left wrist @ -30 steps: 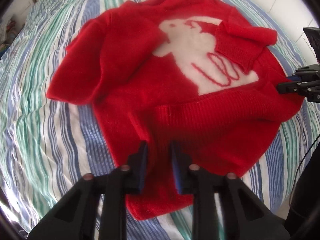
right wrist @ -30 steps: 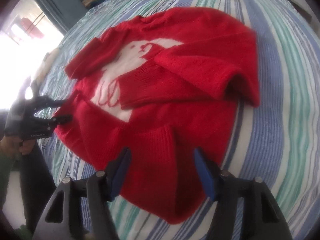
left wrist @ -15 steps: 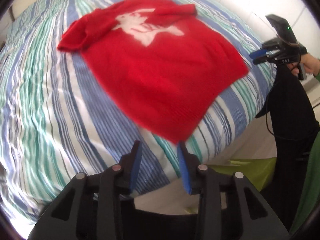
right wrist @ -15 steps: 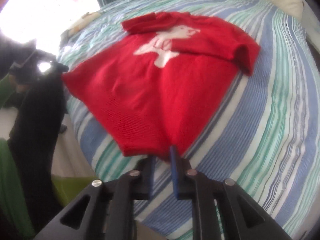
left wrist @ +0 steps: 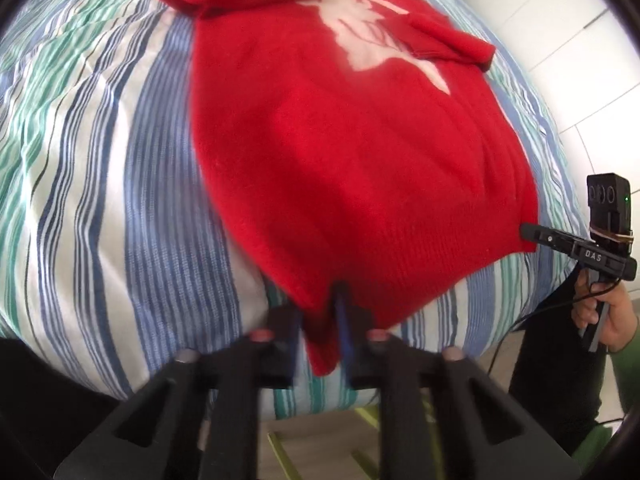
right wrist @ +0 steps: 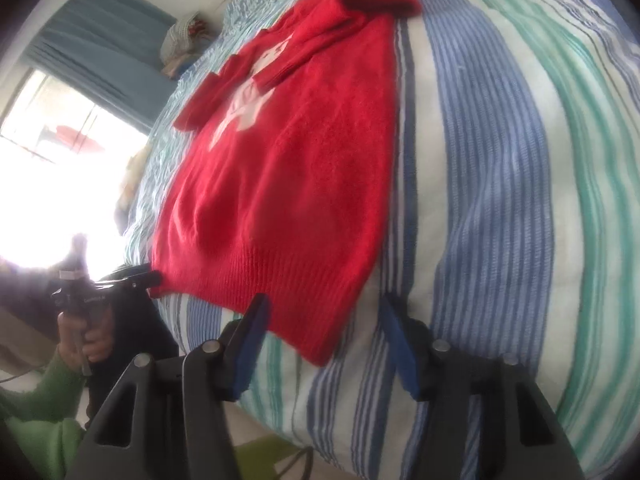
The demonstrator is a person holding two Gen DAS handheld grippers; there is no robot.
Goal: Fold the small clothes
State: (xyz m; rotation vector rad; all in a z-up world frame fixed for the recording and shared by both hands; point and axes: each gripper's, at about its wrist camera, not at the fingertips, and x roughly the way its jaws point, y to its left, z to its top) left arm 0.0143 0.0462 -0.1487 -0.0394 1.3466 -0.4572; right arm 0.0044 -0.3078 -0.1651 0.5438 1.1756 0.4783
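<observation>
A red knitted sweater (left wrist: 352,152) with a white figure (left wrist: 360,40) lies flat on the striped bed (left wrist: 100,160), both sleeves folded across the chest. My left gripper (left wrist: 324,332) is shut on the near hem corner, which hangs over the bed's edge. In the right wrist view the left gripper (right wrist: 154,280) pinches that same corner of the sweater (right wrist: 288,184). My right gripper (right wrist: 326,332) has its jaws opening, with the other hem corner lying between them and the pads off it. From the left wrist view the right gripper (left wrist: 526,232) sits at that corner.
The bed (right wrist: 500,160) drops off just under both grippers, with a yellow-green thing (left wrist: 280,448) on the floor below. A person's hand (left wrist: 612,320) in a green sleeve holds each tool. A bright window (right wrist: 48,140), a blue curtain (right wrist: 100,48) and a clothes pile (right wrist: 180,44) lie beyond.
The bunched sweater has been drawn out flat toward the bed's edge. The left gripper opened, then shut on the hem corner. The right gripper, shut on the hem half a second ago, has spread.
</observation>
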